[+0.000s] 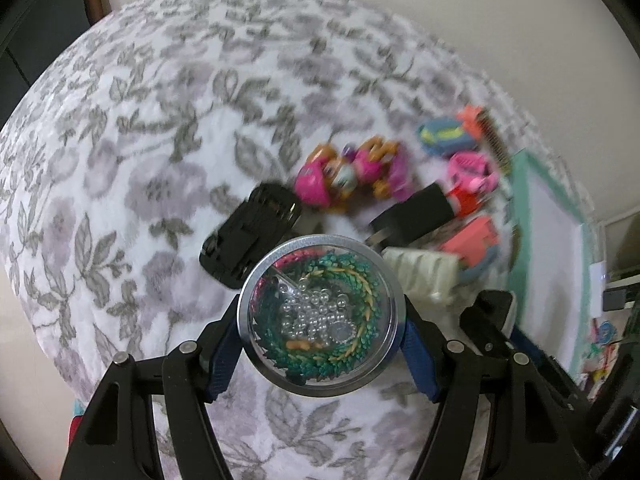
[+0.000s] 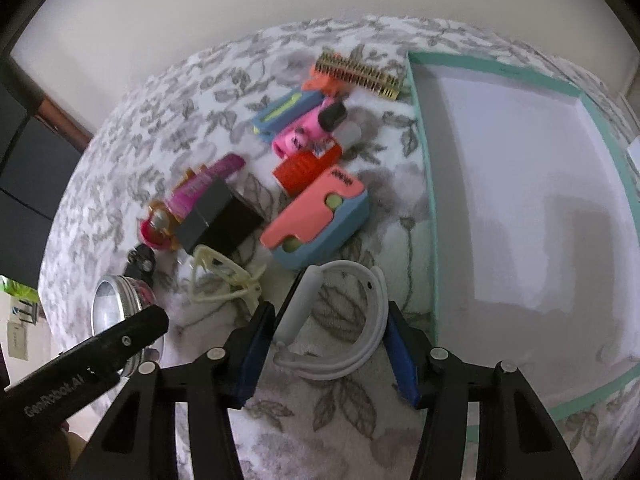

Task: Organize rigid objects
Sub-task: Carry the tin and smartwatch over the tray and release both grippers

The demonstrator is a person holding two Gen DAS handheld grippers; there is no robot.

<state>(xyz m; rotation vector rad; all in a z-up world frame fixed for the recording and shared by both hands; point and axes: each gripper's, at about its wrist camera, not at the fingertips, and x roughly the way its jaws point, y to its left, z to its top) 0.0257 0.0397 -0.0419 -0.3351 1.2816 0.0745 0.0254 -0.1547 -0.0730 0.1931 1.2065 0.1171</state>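
My left gripper [image 1: 320, 322] is shut on a round metal tin [image 1: 320, 316] with a clear lid, full of silver beads and green trim; the tin also shows in the right wrist view [image 2: 116, 300]. My right gripper [image 2: 330, 320] is shut on a white wristband [image 2: 352, 320], held above the floral cloth. A pile of toys lies ahead: a pink-and-blue case [image 2: 320, 220], a red ribbed roller [image 2: 304, 168], a pink toy [image 2: 308, 132], a black box [image 2: 224, 216], a cream plastic frame [image 2: 224, 280].
An open teal-rimmed box [image 2: 424, 168] with a white inside lies at the right. A black toy car [image 1: 248, 232] and pink-orange figures [image 1: 352, 176] lie beyond the tin. A comb [image 2: 360, 74] lies at the back. A wall stands behind.
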